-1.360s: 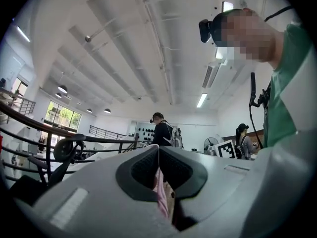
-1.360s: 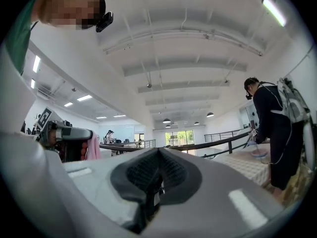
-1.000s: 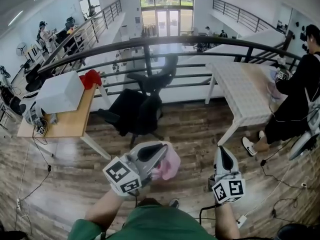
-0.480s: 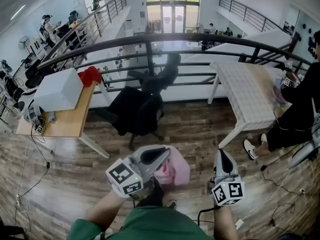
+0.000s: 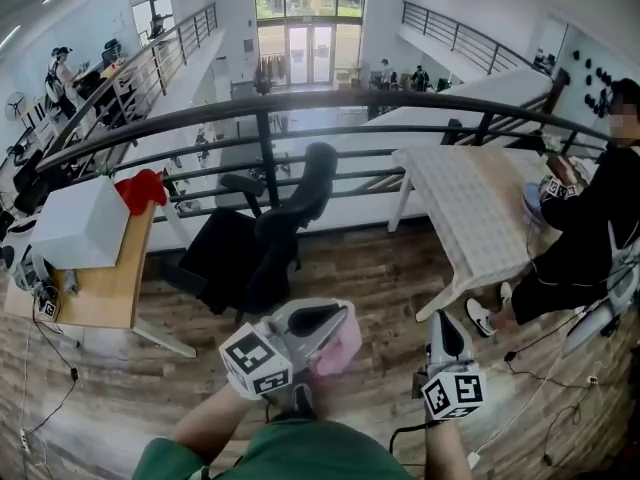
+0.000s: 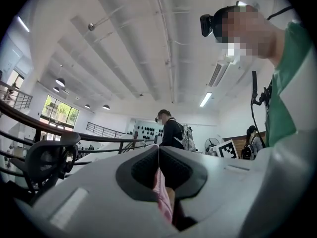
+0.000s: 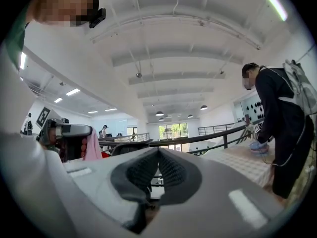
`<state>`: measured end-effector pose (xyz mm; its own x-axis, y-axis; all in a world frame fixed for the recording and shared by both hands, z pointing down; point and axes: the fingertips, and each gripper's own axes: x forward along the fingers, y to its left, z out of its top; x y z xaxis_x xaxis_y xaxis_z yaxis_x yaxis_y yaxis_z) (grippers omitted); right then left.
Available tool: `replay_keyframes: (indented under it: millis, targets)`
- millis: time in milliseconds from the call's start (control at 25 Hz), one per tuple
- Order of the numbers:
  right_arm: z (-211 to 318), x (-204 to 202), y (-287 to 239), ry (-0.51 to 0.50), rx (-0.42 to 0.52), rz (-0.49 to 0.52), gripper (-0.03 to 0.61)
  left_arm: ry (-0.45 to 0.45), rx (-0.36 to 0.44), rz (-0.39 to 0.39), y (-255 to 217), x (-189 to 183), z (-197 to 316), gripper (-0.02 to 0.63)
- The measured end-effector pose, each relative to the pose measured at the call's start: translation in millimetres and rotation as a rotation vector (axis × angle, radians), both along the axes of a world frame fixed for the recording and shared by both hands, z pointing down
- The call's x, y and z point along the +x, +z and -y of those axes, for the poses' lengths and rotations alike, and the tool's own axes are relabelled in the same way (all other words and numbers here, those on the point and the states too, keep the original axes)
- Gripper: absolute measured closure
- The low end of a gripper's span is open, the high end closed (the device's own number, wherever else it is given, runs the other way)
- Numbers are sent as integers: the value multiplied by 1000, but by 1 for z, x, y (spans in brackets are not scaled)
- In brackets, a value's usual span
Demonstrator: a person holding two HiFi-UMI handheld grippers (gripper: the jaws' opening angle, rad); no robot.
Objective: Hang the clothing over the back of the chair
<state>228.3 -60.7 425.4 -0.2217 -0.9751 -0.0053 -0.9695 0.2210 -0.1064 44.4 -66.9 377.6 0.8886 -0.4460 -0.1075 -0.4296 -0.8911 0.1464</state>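
Since the earlier frames both grippers have been carried forward over the wooden floor (image 5: 390,268), and the black chair (image 5: 262,253) is now seen nearer and more to the left in the head view. A fold of the pink clothing (image 5: 345,346) is clamped between the closed jaws of the left gripper (image 5: 343,315); the rest of the cloth hangs below it, above the floor and well apart from the chair. The right gripper (image 5: 445,320) is held beside it with its jaws brought together, and nothing is seen between them. The step in hand is judged to be the carrying of the clothing to the chair, whose backrest (image 5: 316,176) is not yet reached. For the next move the clothing should probably be lifted above the backrest, brought over its top edge and only then released, so that a part falls on each side. The right gripper may be needed to spread the cloth.
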Motion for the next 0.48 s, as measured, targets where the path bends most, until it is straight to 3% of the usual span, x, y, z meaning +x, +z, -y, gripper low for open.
replay_keyframes:
  millis: [480]
  targets:
    - [115,-52,-4,-8,-42,-61,575,30,-3,-56,-6,-39,118,600]
